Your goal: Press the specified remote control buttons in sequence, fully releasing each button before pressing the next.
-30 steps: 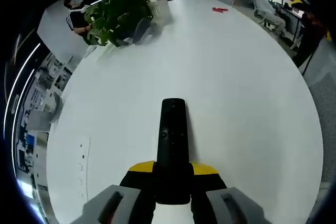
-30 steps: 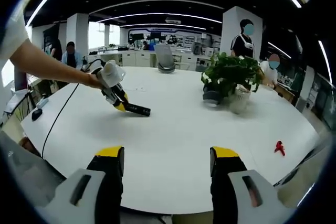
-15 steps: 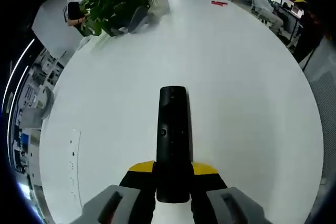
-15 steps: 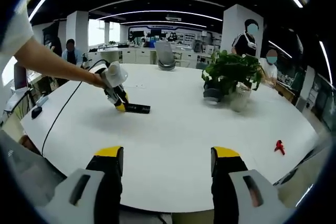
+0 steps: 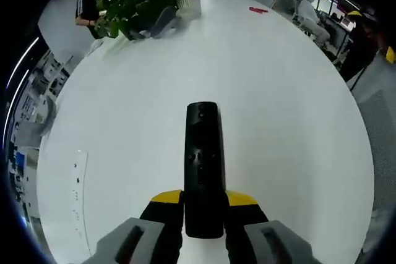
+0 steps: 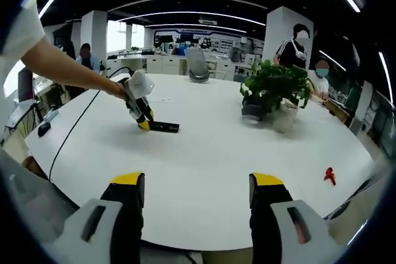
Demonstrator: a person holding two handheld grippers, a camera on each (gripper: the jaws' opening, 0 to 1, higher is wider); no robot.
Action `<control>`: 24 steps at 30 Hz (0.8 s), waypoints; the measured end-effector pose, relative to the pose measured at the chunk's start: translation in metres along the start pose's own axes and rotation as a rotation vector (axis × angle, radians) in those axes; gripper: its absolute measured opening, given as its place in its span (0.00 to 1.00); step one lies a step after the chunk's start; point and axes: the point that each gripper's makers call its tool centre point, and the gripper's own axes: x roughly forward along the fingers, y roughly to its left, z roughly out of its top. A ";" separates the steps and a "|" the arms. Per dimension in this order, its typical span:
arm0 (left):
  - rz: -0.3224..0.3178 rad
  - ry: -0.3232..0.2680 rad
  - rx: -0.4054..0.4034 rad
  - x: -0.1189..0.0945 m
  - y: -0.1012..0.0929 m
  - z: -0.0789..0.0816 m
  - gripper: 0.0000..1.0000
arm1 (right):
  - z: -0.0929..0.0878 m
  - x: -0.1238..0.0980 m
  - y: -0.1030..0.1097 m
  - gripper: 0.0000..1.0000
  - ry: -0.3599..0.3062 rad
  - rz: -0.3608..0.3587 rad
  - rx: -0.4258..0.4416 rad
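left tongs (image 5: 204, 205) clamped on the black remote (image 5: 203, 159) over the white tabletop (image 5: 278, 103), right tongs (image 6: 197, 191) spread apart, holding nothing

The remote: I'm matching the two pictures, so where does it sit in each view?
Left gripper view: the remote runs up the lower centre, its near end between the left gripper's jaws.
Right gripper view: left of centre, flat on the table.
Shared landmark: the plant.
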 end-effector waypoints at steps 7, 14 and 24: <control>0.039 0.017 0.025 -0.001 0.005 0.001 0.29 | 0.004 -0.001 0.001 0.74 -0.021 0.005 0.011; 0.073 0.010 0.007 -0.002 0.007 0.001 0.33 | 0.008 -0.002 0.002 0.78 -0.043 0.012 0.014; 0.197 -0.013 -0.104 -0.006 0.023 -0.005 0.49 | 0.019 -0.005 -0.006 0.97 -0.115 -0.035 0.011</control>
